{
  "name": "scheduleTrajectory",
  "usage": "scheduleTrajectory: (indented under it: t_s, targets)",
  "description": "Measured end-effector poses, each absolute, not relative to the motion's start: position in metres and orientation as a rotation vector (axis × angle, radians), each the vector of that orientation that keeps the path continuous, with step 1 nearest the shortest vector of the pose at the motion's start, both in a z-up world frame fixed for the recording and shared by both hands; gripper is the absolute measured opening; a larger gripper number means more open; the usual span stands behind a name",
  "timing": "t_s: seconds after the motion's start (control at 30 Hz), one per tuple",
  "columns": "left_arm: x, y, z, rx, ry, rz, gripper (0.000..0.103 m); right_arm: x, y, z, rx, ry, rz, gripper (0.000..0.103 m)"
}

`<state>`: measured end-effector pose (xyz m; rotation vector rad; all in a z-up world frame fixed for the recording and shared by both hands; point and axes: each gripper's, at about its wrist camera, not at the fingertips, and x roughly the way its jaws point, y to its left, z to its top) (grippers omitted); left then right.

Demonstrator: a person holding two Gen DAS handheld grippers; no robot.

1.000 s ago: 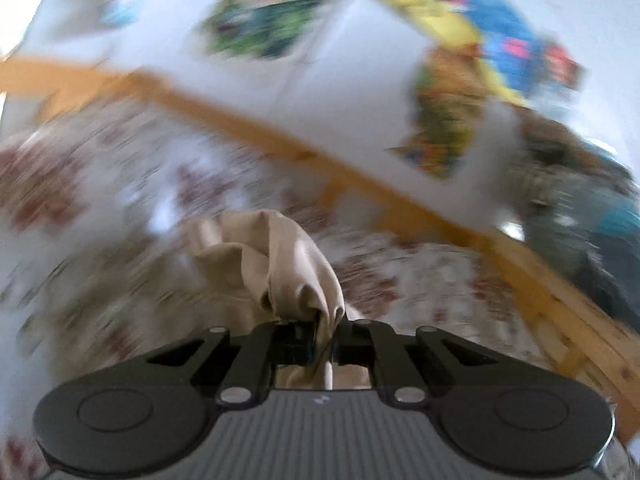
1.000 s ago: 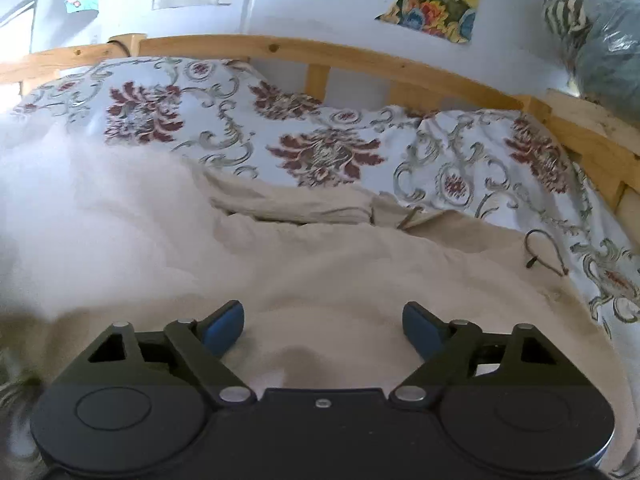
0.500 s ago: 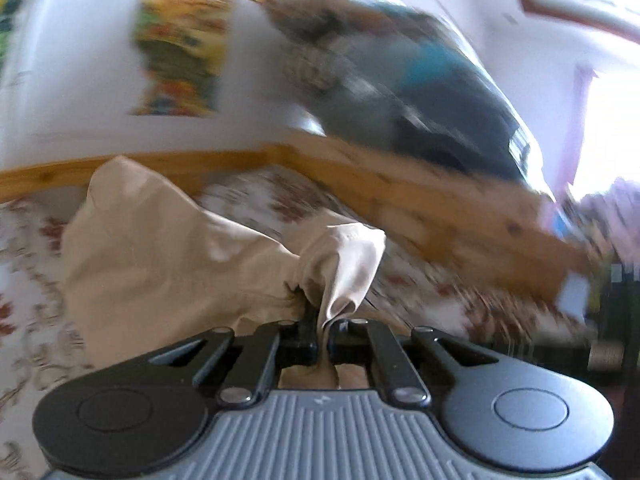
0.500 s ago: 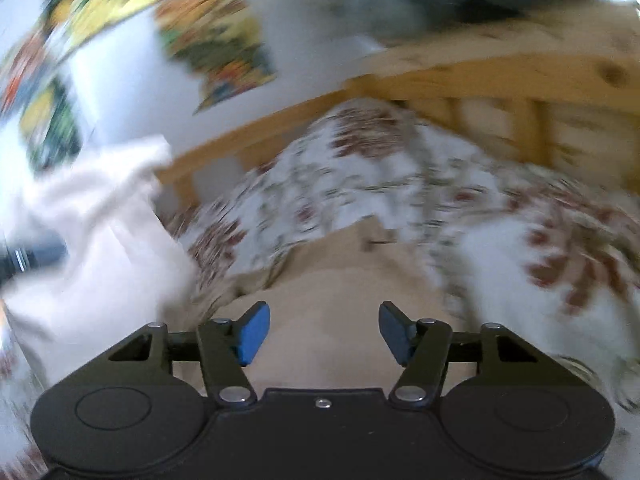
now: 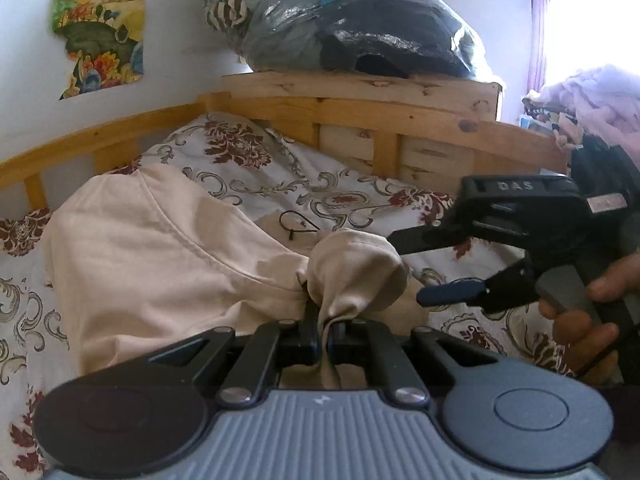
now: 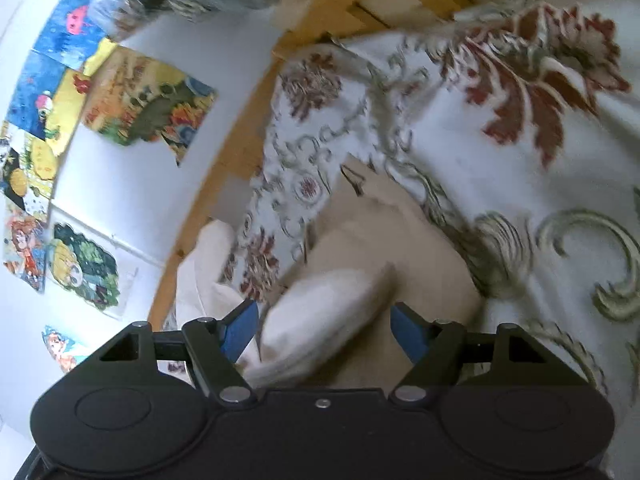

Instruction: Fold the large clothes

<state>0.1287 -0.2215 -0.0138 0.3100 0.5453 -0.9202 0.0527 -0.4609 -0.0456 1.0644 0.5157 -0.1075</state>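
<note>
Beige garment (image 5: 160,248) draped on the floral bed (image 5: 360,196), one bunched edge pinched tight in left tool (image 5: 323,334); right tool (image 6: 323,330), jaws just widening, straddles that bunch ungripped, so mid-regrasp; next: close right, spread edge.

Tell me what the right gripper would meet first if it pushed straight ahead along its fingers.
Most likely the bunched fold of the beige garment, which already lies between the open right gripper's blue pads without being pressed. Beyond it lies the floral bedcover. Blur makes depth uncertain.
</note>
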Motion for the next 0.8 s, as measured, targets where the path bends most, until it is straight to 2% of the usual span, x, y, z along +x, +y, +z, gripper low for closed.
scheduleTrajectory:
  t_s: [0.07, 0.1, 0.13, 0.2, 0.23, 0.27, 0.37, 0.4, 0.43, 0.47, 0.53, 0.6, 0.63, 0.7, 0.77, 0.8]
  targets:
    - [0.129, -0.225, -0.015, 0.323, 0.542, -0.938, 0.003, 0.056, -0.463, -0.051, 1.101, 0.526, -0.077, 0.074]
    - [0.126, -0.227, -0.015, 0.329, 0.541, -0.950, 0.003, 0.060, -0.462, -0.055, 1.117, 0.532, -0.067, 0.062]
    - [0.124, -0.228, -0.016, 0.338, 0.538, -0.967, 0.002, 0.065, -0.461, -0.057, 1.116, 0.530, -0.062, 0.038]
    - [0.115, -0.233, -0.018, 0.395, 0.517, -1.003, 0.002, 0.078, -0.459, -0.053, 1.046, 0.537, -0.077, 0.016]
    - [0.110, -0.237, -0.020, 0.433, 0.498, -1.018, 0.002, 0.083, -0.458, -0.049, 1.011, 0.518, -0.077, 0.008]
    - [0.105, -0.243, -0.023, 0.466, 0.488, -1.038, 0.002, 0.089, -0.460, -0.045, 0.973, 0.496, -0.063, 0.005]
    - [0.104, -0.257, -0.033, 0.478, 0.508, -1.056, 0.002, 0.111, -0.470, -0.030, 0.818, 0.508, -0.016, 0.003]
    - [0.108, -0.262, -0.037, 0.462, 0.529, -1.058, 0.002, 0.120, -0.474, -0.028, 0.787, 0.542, -0.007, 0.007]
    - [0.112, -0.264, -0.040, 0.436, 0.550, -1.060, 0.002, 0.127, -0.479, -0.028, 0.784, 0.576, 0.001, 0.018]
    - [0.116, -0.265, -0.044, 0.411, 0.573, -1.063, 0.002, 0.134, -0.484, -0.030, 0.795, 0.607, 0.003, 0.024]
    - [0.120, -0.267, -0.051, 0.392, 0.598, -1.065, 0.002, 0.143, -0.489, -0.036, 0.813, 0.661, 0.008, 0.056]
    - [0.119, -0.268, -0.058, 0.409, 0.602, -1.062, 0.002, 0.151, -0.486, -0.039, 0.804, 0.706, 0.016, 0.069]
    - [0.118, -0.268, -0.060, 0.418, 0.599, -1.060, 0.002, 0.155, -0.482, -0.039, 0.782, 0.719, 0.022, 0.071]
    - [0.117, -0.267, -0.061, 0.426, 0.597, -1.061, 0.002, 0.162, -0.472, -0.038, 0.708, 0.745, 0.035, 0.069]
    - [0.116, -0.268, -0.061, 0.438, 0.587, -1.063, 0.002, 0.168, -0.463, -0.038, 0.630, 0.764, 0.047, 0.046]
    - [0.115, -0.270, -0.060, 0.446, 0.574, -1.064, 0.002, 0.169, -0.458, -0.036, 0.605, 0.762, 0.067, 0.018]
